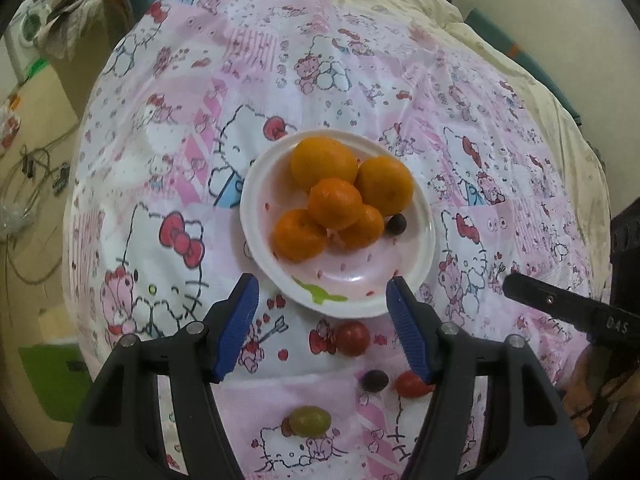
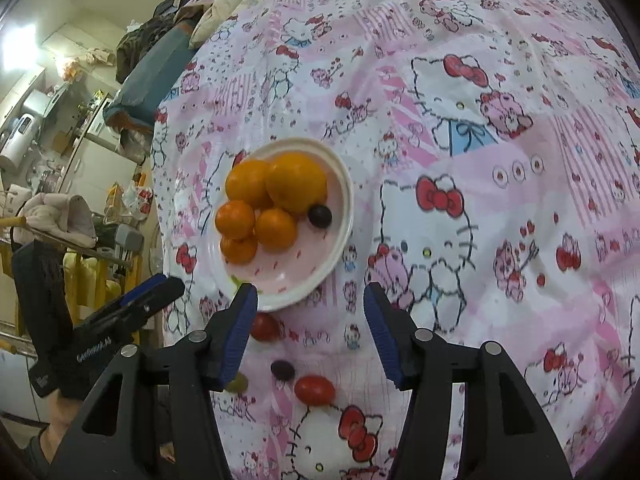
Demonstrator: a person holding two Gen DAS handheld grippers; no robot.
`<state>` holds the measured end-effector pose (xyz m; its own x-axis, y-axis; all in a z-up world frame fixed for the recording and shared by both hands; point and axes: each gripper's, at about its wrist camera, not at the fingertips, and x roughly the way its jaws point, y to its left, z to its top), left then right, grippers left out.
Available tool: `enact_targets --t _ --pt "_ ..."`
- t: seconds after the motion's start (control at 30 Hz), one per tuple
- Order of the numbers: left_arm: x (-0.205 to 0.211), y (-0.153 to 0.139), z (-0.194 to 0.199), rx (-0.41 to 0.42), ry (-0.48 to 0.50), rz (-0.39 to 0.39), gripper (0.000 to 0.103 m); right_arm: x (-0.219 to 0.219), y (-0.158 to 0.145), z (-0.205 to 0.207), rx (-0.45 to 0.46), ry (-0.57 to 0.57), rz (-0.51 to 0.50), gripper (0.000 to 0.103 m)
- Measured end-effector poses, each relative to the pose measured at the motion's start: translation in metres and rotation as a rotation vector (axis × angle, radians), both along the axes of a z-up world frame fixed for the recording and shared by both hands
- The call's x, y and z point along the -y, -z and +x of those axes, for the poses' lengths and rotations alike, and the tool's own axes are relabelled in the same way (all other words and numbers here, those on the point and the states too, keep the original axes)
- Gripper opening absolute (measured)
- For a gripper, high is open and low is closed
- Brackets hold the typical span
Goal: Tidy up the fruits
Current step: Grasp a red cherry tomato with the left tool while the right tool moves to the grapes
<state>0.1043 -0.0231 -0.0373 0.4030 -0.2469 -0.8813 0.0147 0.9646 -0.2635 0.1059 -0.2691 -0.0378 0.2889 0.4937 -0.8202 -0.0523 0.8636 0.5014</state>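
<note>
A white bowl (image 1: pixel 416 280) (image 2: pixel 340 240) sits on the patterned sheet with several oranges (image 1: pixel 335 204) (image 2: pixel 276 228) piled in it and a dark grape (image 1: pixel 397 224) (image 2: pixel 319 216) beside them. On the sheet nearer me lie a red cherry tomato (image 1: pixel 352 338) (image 2: pixel 265 327), a second cherry tomato (image 1: pixel 412 384) (image 2: pixel 315 390), a dark grape (image 1: pixel 374 381) (image 2: pixel 283 370) and a green grape (image 1: pixel 310 421) (image 2: pixel 239 383). My left gripper (image 1: pixel 322 296) is open above the bowl's near rim, nothing between its blue pads. My right gripper (image 2: pixel 310 300) is open too, empty, over the near rim.
A pink cartoon-cat sheet (image 1: pixel 180 160) (image 2: pixel 500 160) covers the bed. A cream duvet (image 1: pixel 460 20) is bunched at the far end. The other gripper shows at each view's side, right gripper (image 1: pixel 572 308) and left gripper (image 2: pixel 132 304). Room clutter and cables (image 1: pixel 32 168) lie beyond the bed's edge.
</note>
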Motion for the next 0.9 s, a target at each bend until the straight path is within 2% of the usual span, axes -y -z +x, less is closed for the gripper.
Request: enact_targets --t 0.23,0.5,0.53,0.63,0.7,0.83,0.9 --pt "0.003 0.019 -0.013 -0.062 -0.013 0.007 0.063 0.018 0.011 -0.014 -0.018 -0.005 -0.051 0.059" --pt "0.029 0.048 -0.014 -0.151 0.049 0.043 0.063 0.042 0.016 -0.019 -0.034 0.05 -0.046 0.059" --pt "0.036 0.055 -0.014 -0.178 0.064 0.042 0.061 0.043 0.016 -0.02 -0.033 0.052 -0.046 0.059" --pt "0.047 0.067 -0.013 -0.219 0.09 0.032 0.041 0.046 0.016 -0.022 -0.031 0.049 -0.048 0.059" --pt "0.055 0.074 -0.011 -0.24 0.104 0.049 0.041 0.047 0.017 -0.023 -0.035 0.049 -0.051 0.059" --pt "0.064 0.078 -0.009 -0.226 0.11 0.087 0.04 0.049 0.018 -0.023 -0.036 0.046 -0.061 0.059" --pt "0.067 0.077 -0.007 -0.213 0.119 0.097 0.031 0.049 0.019 -0.024 -0.038 0.046 -0.066 0.059"
